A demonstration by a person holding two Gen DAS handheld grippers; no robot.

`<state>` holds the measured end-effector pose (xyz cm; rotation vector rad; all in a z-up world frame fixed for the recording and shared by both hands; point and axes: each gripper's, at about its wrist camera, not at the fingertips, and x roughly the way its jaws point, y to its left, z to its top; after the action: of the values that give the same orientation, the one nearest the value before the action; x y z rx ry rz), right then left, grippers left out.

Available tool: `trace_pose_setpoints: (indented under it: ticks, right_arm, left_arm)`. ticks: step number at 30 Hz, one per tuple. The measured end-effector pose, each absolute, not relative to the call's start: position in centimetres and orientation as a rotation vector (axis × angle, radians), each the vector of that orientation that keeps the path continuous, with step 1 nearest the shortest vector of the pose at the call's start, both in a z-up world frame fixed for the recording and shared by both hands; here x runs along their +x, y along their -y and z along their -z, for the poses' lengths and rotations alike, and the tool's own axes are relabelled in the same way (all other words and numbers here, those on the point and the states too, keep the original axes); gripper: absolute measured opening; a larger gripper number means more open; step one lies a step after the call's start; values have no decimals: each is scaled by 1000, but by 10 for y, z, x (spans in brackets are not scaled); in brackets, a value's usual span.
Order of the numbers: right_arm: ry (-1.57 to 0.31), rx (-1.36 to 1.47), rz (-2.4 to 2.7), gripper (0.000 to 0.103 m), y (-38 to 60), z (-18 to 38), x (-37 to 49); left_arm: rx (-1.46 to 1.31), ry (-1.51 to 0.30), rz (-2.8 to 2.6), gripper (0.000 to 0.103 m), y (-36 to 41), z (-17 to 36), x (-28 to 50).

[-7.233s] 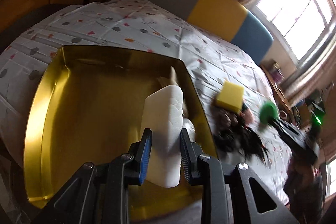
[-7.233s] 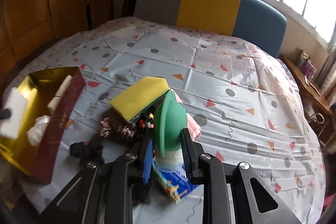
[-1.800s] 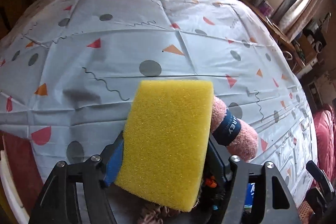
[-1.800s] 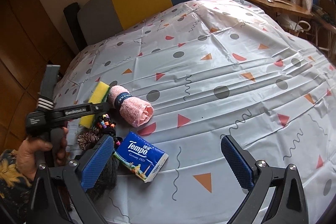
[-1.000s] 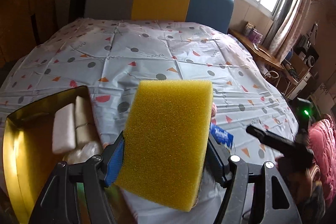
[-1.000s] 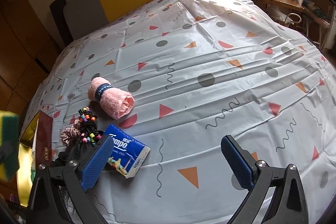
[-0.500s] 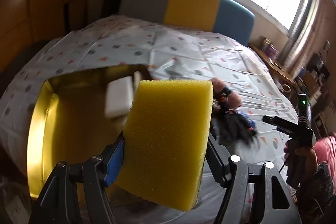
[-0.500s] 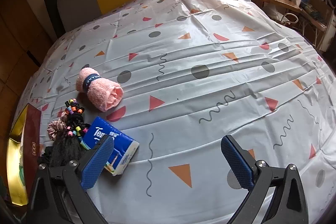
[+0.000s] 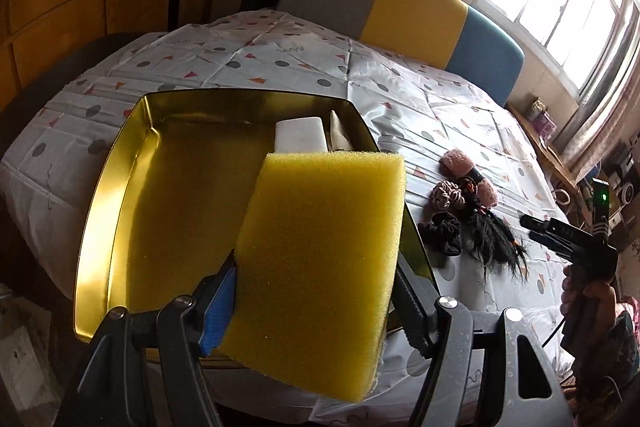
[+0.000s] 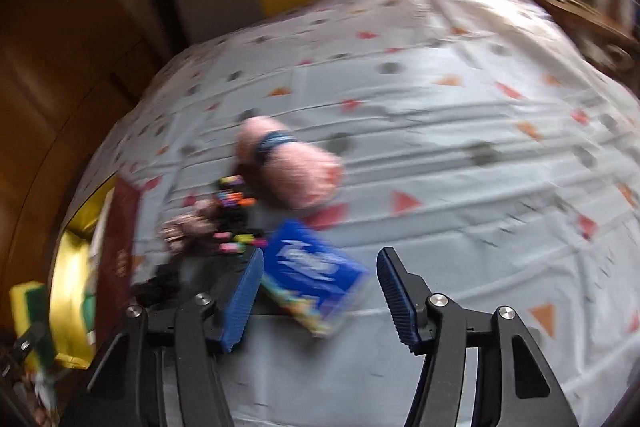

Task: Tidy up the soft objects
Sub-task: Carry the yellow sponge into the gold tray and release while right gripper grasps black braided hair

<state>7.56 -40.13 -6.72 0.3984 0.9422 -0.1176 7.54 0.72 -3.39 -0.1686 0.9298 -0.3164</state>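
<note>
The left gripper (image 9: 316, 303) clamps a yellow sponge (image 9: 320, 267), long axis running up and away from the fingers, held over the near right part of the gold tray (image 9: 120, 163). The right gripper (image 10: 320, 291) is closing, pads not yet touching; the blue tissue pack (image 10: 316, 271) lies between and just ahead, long axis slanting across the gap toward the left finger.

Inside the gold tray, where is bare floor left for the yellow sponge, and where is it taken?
The gold tray is bare across its left and near parts. Its far right corner holds the white block. The yellow sponge sits clamped in the left gripper.
</note>
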Motion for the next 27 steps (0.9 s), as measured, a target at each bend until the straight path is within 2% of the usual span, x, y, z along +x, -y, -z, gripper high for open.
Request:
trace_pose_setpoints:
  ticks: [4,7,9,10,11,17,27]
  right_arm:
    - [-989,273,29,61,359,64,107]
    - [-1092,142,30,61,334,77,135]
    - [-1146,81,12,54,323,91,149]
    - [-1172,50,9,41,319,98,154]
    - [-1218,15,25,40,316,110,159]
    - [-1222,137,-14,41,333,120,160]
    - [-1182,83,-34,41,329,122,145]
  left_arm:
    - [-182,-934,319,70,-11,36,75]
    - [-190,-936,313,70,-16,37,74]
    - [-199,-938,308,70,-20,38,73]
    - [-202,-938,304,70,-22,38,73]
    - [-204,-939,301,70,-24,38,73]
    - [-203,-933,283,70,-31,40,73]
    - [-233,-952,259,70,-43,47,76]
